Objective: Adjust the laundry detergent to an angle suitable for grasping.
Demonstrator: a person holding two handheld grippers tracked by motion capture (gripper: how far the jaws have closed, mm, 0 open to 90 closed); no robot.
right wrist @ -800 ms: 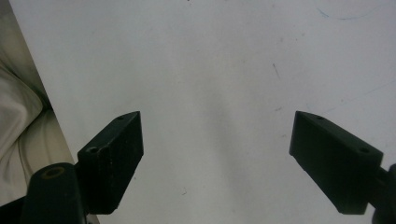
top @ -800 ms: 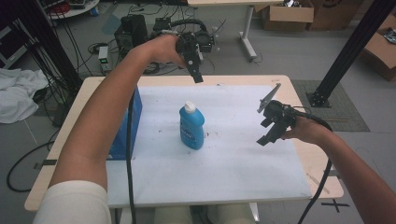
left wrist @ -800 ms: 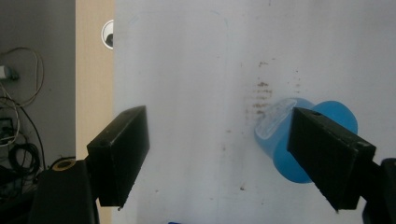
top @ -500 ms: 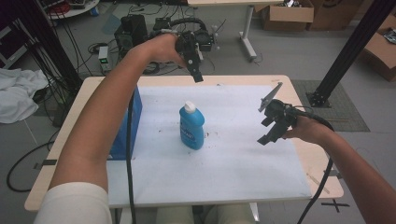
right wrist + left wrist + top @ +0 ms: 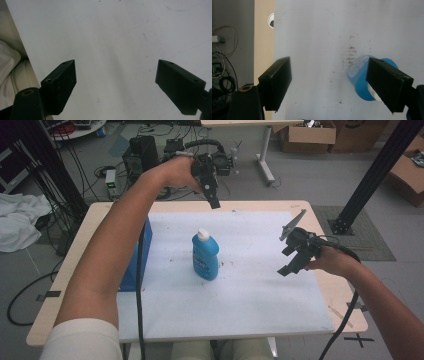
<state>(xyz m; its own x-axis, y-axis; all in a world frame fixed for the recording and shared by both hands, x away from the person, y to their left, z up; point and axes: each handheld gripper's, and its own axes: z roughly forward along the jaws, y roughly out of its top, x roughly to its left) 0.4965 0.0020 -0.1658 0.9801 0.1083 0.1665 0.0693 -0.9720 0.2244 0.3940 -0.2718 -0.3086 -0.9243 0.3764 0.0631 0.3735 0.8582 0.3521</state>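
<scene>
- Bottle point(image 5: 205, 256): one blue plastic bottle with a white cap stands upright near the middle of the white sheet point(image 5: 250, 300) that covers the table point(image 5: 75, 270). What is inside cannot be told from outside.
- Its long axis runs straight up from the sheet, cap at the top, label facing the person's side.
- In the left gripper view the bottle point(image 5: 362, 80) is seen from above, partly behind the right-hand jaw, with a patch of brown specks on the sheet just beside it.
- Blue box point(image 5: 135, 265): one box stands at the left edge of the sheet, largely hidden behind the person's left forearm; whether it holds anything cannot be seen.
- Left gripper point(image 5: 212, 195): held high over the far edge of the table, above and beyond the bottle, jaws pointing down. Its jaws stand wide apart and grasp nothing.
- Right gripper point(image 5: 290, 260): held over the right part of the sheet, well apart from the bottle. Its jaws are spread wide too, with bare sheet between them in the right gripper view.
- Count: one bottle, one box, two grippers, both released.
- Cardboard boxes point(image 5: 305, 137) sit on the floor beyond the table.
</scene>
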